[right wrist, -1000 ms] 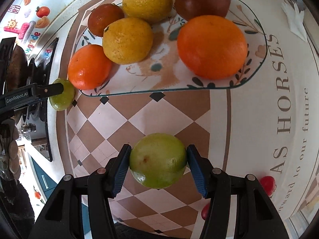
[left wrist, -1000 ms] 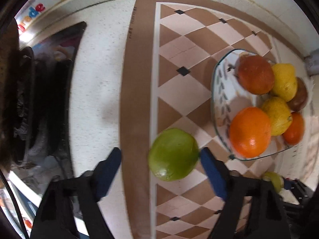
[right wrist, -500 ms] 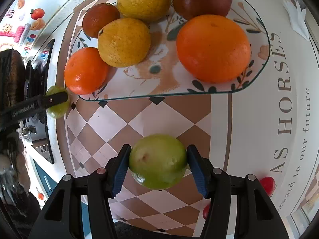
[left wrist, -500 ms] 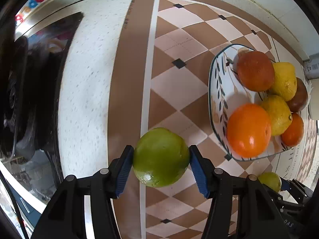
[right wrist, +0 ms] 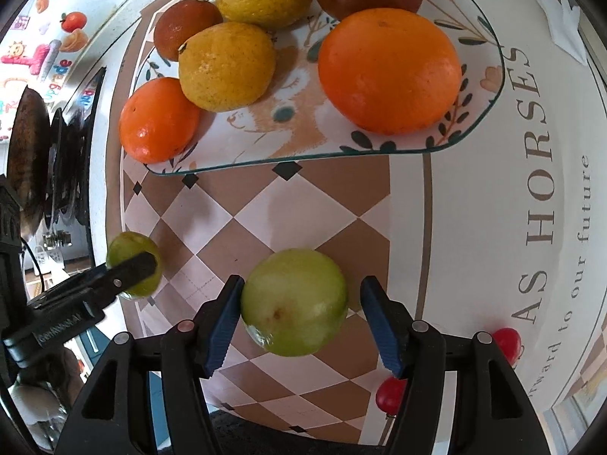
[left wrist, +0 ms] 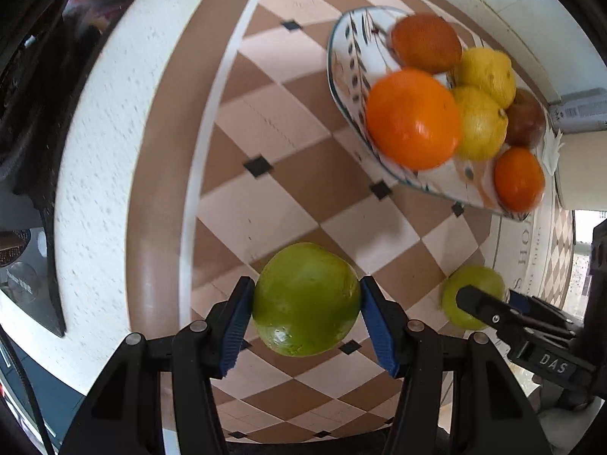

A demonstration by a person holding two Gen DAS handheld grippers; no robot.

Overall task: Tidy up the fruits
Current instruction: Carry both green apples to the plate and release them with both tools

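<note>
Green fruit fills both grips, but the two differ since a second ago. The left hand-held gripper (left wrist: 306, 320), then wide, now clamps its green fruit (left wrist: 306, 299) above the counter (left wrist: 95, 174), ready for the plate (left wrist: 347, 57). The right hand-held gripper (right wrist: 301, 316) is opening, its right pad clear of its own green fruit (right wrist: 294, 301). Readable: "AS HORSES", "to our future", "DAS".

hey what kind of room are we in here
Most likely a home kitchen: a dark stovetop sits in the pale speckled counter, a checkered mat carries a plate of citrus, and colourful magnets decorate a white surface behind.
</note>
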